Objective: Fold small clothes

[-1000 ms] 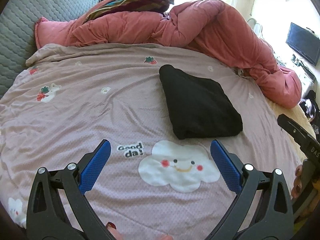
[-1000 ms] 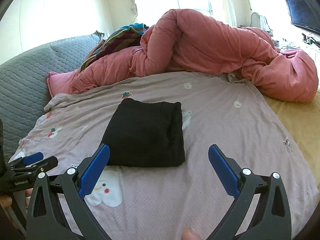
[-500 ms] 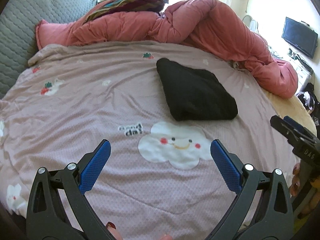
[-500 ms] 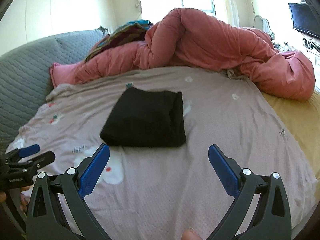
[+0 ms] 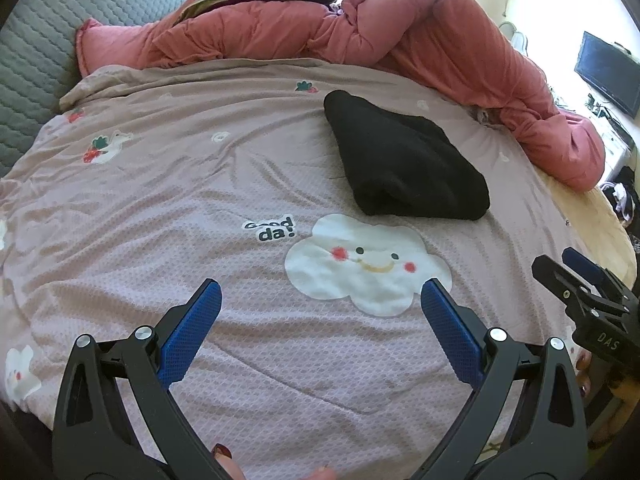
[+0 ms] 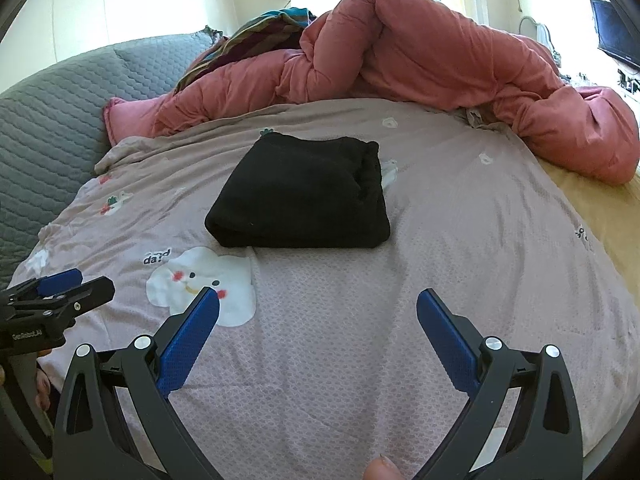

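Left gripper [image 5: 320,300] and right gripper [image 6: 318,306] both hang over the near part of the bed with their 2 blue-padded fingers spread wide, nothing between them and not touching the fabric as far as I can see. Each one shows up at the edge of the other's view, so they're side by side.

Biggest thing around is the bed itself, covered in a mauve sheet [image 5: 200,184] with little cartoon prints. Along the far side there's a big rumpled salmon-pink duvet [image 6: 440,64] piled up, with a striped blanket [image 6: 260,28] poking out on top of it. Grey quilted headboard [image 6: 48,112] on the left, bright window behind, and a dark TV screen [image 5: 608,74] off to the right.

The folded black garment [image 6: 304,194] sits flat mid-bed as a neat rectangle, well apart from both grippers, nothing blocking it. Just in front of it is a smiling white cloud print [image 5: 364,266] with "Good da!" lettering [image 5: 274,230] beside it.
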`<state>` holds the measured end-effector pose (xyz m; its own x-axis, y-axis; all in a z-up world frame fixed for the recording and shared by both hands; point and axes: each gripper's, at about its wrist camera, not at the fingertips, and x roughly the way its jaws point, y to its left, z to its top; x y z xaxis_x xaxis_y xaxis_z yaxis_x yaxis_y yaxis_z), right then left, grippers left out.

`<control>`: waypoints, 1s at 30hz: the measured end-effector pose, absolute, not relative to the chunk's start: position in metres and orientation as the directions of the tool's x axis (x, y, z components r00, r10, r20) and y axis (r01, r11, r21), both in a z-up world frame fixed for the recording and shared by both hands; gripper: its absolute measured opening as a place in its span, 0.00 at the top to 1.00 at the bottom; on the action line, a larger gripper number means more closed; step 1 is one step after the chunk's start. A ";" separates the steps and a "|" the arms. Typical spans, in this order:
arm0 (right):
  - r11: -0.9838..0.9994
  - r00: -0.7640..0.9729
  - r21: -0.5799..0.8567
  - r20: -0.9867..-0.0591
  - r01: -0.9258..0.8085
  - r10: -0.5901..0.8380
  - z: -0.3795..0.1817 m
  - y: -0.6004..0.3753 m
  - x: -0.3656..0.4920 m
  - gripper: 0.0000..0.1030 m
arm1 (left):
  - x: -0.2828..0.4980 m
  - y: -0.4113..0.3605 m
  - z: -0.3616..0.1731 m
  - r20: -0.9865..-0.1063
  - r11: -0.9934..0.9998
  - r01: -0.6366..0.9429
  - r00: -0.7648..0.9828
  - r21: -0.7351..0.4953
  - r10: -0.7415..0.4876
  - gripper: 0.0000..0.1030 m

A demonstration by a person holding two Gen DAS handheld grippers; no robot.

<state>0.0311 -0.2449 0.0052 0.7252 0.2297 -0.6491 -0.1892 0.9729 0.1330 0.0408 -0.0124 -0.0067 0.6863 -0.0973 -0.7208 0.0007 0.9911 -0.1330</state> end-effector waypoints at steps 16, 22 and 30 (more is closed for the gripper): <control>0.974 0.720 0.136 -0.656 -0.184 0.227 0.001 -0.245 0.029 0.04 | 0.038 -0.010 -0.005 -0.725 0.992 -0.019 0.685 -0.122 -0.076 0.09; 0.974 0.719 0.133 -0.658 -0.185 0.226 0.002 -0.247 0.029 0.04 | 0.038 -0.010 -0.004 -0.726 0.992 -0.020 0.683 -0.122 -0.075 0.09; 0.974 0.719 0.130 -0.658 -0.183 0.223 0.002 -0.246 0.030 0.04 | 0.038 -0.009 -0.004 -0.726 0.992 -0.021 0.684 -0.121 -0.074 0.09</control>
